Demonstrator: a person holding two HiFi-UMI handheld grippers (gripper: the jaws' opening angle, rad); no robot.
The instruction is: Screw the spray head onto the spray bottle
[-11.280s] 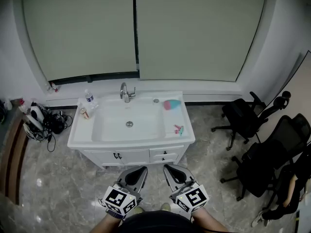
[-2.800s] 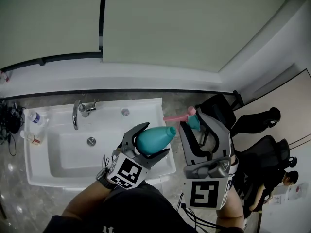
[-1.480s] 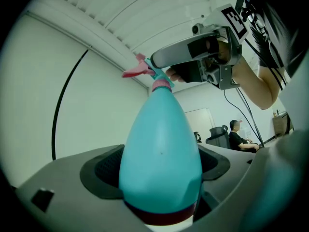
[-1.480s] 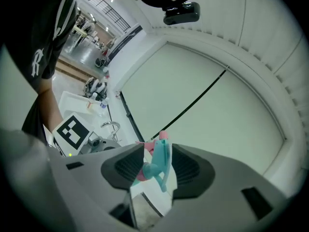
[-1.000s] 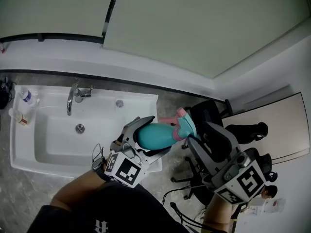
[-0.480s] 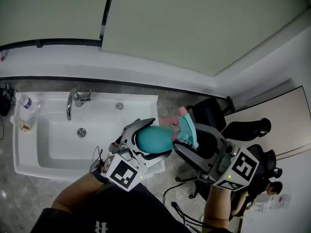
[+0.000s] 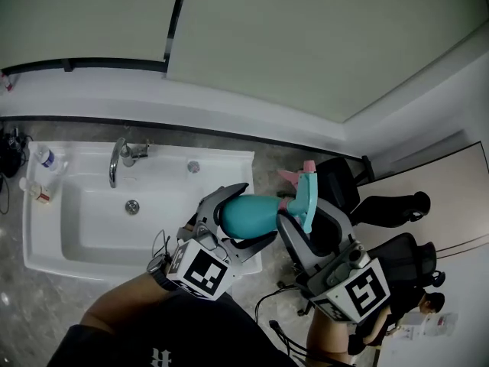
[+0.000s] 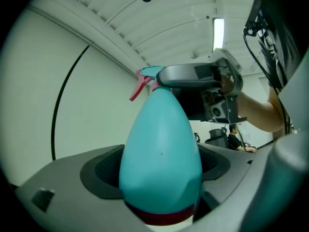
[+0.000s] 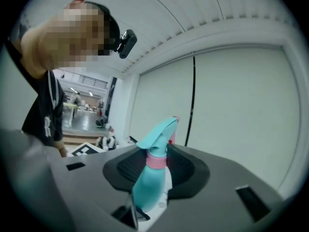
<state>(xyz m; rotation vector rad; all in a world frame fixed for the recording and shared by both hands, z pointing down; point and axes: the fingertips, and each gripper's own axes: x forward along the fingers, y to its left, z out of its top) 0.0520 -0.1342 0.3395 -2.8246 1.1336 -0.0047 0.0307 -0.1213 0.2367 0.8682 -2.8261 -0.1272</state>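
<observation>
My left gripper (image 7: 252, 214) is shut on the egg-shaped teal spray bottle (image 7: 243, 217), which it holds level above the front edge of the sink, neck to the right. The bottle (image 8: 161, 153) fills the left gripper view. At its neck sits the teal spray head (image 7: 309, 193) with its pink trigger (image 7: 293, 176) and pink collar (image 7: 284, 203). My right gripper (image 7: 306, 206) comes in from the lower right and is shut on the spray head (image 9: 155, 146). Its jaws have just been closing with the head between them.
A white sink (image 7: 46, 232) with a chrome faucet (image 7: 118, 159) lies below left, with small bottles (image 7: 44, 159) at its far left corner. Black office chairs (image 7: 397, 209) stand to the right, and a seated person (image 7: 432, 306) is at the lower right. A blind-covered window runs behind.
My right gripper has swung in from the right toward the bottle's neck. The spray head has turned, so its trigger points further up. The left gripper and bottle have stayed put.
</observation>
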